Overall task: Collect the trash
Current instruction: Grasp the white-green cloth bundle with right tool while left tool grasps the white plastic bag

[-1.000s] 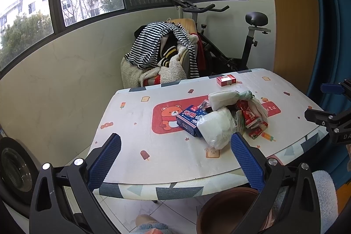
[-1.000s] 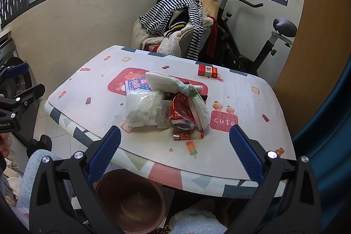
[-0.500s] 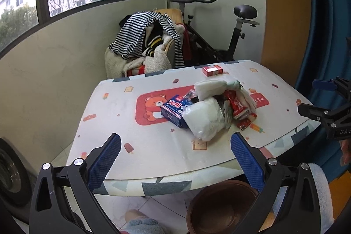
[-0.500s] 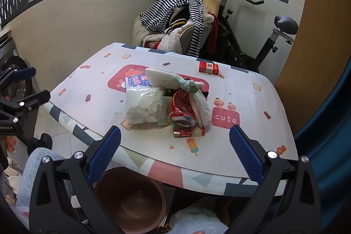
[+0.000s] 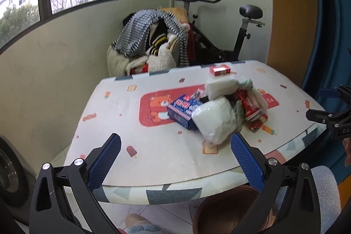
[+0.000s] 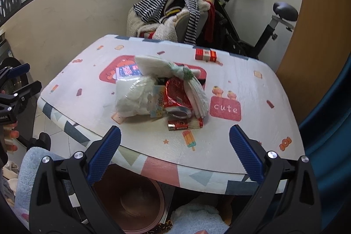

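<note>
Right wrist view: trash heaped mid-table, nothing picked up.

Left gripper (image 5: 175, 152) and right gripper (image 6: 175, 146) both spread wide and empty, hovering short of the table (image 6: 252, 146). Trash pile (image 6: 162, 91) near the table's middle: soft white plastic bag (image 6: 133, 95), crushed red can (image 6: 177, 100), blue box (image 5: 183, 110). Probably light, crinkly and slippery (bag best pinched at a bunched fold). Brown bin (image 6: 133, 201) under the near edge.

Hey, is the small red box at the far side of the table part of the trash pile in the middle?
No, the small red box lies alone near the far edge, apart from the trash pile.
</note>
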